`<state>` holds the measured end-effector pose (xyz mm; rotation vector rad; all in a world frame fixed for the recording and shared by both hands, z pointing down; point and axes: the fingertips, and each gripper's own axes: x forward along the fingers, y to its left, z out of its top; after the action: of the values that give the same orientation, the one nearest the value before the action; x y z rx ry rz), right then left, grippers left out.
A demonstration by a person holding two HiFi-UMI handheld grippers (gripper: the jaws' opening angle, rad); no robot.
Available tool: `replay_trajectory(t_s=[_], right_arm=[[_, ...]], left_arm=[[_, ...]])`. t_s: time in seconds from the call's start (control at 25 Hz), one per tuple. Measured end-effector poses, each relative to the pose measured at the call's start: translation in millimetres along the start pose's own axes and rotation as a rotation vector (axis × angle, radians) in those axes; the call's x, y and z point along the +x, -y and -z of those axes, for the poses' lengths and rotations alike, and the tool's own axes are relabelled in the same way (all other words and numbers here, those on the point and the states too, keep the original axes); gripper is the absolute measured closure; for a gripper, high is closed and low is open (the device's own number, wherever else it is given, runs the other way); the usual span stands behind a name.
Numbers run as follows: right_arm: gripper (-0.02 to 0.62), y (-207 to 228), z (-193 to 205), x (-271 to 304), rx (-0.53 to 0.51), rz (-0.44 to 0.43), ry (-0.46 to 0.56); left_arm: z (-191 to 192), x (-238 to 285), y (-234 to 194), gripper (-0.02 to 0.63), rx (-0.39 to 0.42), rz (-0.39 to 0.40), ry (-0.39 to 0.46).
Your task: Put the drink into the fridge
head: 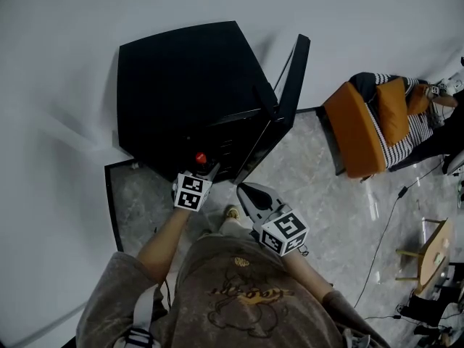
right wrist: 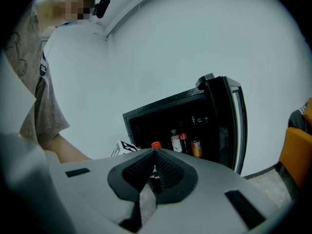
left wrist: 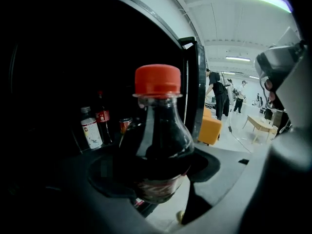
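Observation:
A dark cola bottle (left wrist: 161, 145) with a red cap (left wrist: 157, 80) stands upright between the jaws of my left gripper (left wrist: 158, 182), which is shut on its body. In the head view the left gripper (head: 205, 171) holds the cap (head: 201, 158) right at the opening of the black mini fridge (head: 190, 85), whose door (head: 290, 93) stands open. On a shelf inside stand two bottles (left wrist: 91, 130) and a can (left wrist: 125, 125). My right gripper (head: 243, 190) hangs beside the door, lower right of the left one; its jaws (right wrist: 155, 155) are shut with nothing in them.
An orange chair (head: 360, 133) with a striped cushion stands to the right of the fridge. A small wooden table (head: 433, 256) and a cable (head: 384, 230) lie on the marble floor at the right. A white wall (head: 65, 64) backs the fridge. People stand far off (left wrist: 217, 96).

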<state>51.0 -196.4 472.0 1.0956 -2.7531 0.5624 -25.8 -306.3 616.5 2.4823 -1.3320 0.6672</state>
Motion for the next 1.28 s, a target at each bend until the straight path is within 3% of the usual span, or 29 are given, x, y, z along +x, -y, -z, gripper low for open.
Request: replay_trajectory(t_s=[1.28], right_arm=[[0.574, 7, 20, 12, 0.050, 0.042, -0.019]], left_arm=[[35, 98, -104, 0.295, -0.123, -0.155, -0.063]])
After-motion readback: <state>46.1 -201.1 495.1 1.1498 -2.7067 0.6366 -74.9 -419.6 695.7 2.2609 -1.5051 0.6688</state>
